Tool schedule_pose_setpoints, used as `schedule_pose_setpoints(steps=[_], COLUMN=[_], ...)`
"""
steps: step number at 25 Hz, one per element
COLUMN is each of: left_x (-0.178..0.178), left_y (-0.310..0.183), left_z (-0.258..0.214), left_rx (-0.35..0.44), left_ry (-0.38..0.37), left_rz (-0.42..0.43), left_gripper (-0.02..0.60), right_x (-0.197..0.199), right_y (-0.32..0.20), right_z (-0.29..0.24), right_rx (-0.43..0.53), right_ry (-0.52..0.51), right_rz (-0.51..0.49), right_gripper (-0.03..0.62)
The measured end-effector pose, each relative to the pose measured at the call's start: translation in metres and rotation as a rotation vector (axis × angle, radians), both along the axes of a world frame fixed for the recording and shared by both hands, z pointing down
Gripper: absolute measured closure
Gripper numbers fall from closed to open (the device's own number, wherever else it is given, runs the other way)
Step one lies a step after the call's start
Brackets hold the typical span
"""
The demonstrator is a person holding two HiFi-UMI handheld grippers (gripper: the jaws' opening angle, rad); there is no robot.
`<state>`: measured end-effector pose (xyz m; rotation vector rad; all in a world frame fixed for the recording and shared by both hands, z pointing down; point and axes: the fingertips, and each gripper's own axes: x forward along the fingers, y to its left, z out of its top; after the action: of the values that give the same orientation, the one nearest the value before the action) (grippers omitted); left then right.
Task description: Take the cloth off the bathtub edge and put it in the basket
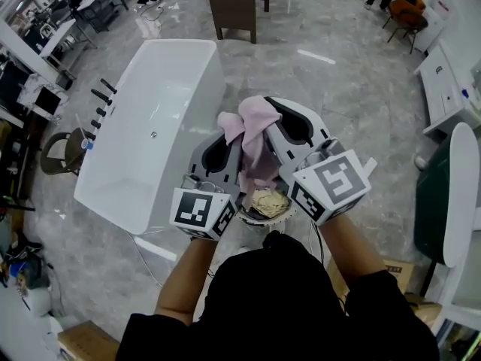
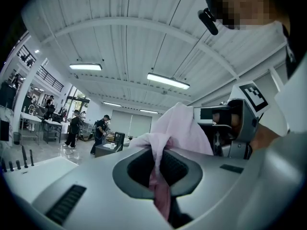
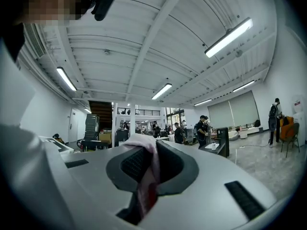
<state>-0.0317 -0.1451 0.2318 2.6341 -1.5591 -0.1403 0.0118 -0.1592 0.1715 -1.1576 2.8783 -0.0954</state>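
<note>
I see L hand-held gripper point(image 1: 223, 155) + R hand-held gripper point(image 1: 291, 128) both clamped on pink cloth point(image 1: 253, 123) | cloth off bathtub point(image 1: 147, 153), held up over basket point(image 1: 279, 210) | pickup done imo; left: lower + release into basket

1. No word, brand or number can be read in any view.
2. The marker cube point(image 1: 201, 210) on the left gripper point(image 1: 230, 135) bears only black-and-white square patterns, no letters.
3. The second marker cube point(image 1: 334, 180), on the right gripper point(image 1: 274, 111), bears the same kind of pattern.
4. A red sign point(image 1: 438, 7) on a white unit point(image 1: 431, 22) at the head view's upper right is too small to read.
</note>
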Motion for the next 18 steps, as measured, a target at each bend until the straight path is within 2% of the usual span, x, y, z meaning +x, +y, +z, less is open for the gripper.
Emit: schedule_pose_setpoints(steps=[6,18], left_x=[0.013,0.019], left_y=[-0.014,-0.022], left_z=[0.047,0.15], left_rx=[-0.106,-0.269], left_ry=[-0.009,-0.059], left_rz=[-0.003,-0.086], left_gripper=[0.557,0.557], right_x=[0.013,0.023], right_y=[-0.01,-0.013], right_z=[0.048,0.161], right_rx=[-0.059,-0.194], right_ry=[0.028,0.119], right_rz=[-0.013,-0.12], right_gripper=[0.548,0.548])
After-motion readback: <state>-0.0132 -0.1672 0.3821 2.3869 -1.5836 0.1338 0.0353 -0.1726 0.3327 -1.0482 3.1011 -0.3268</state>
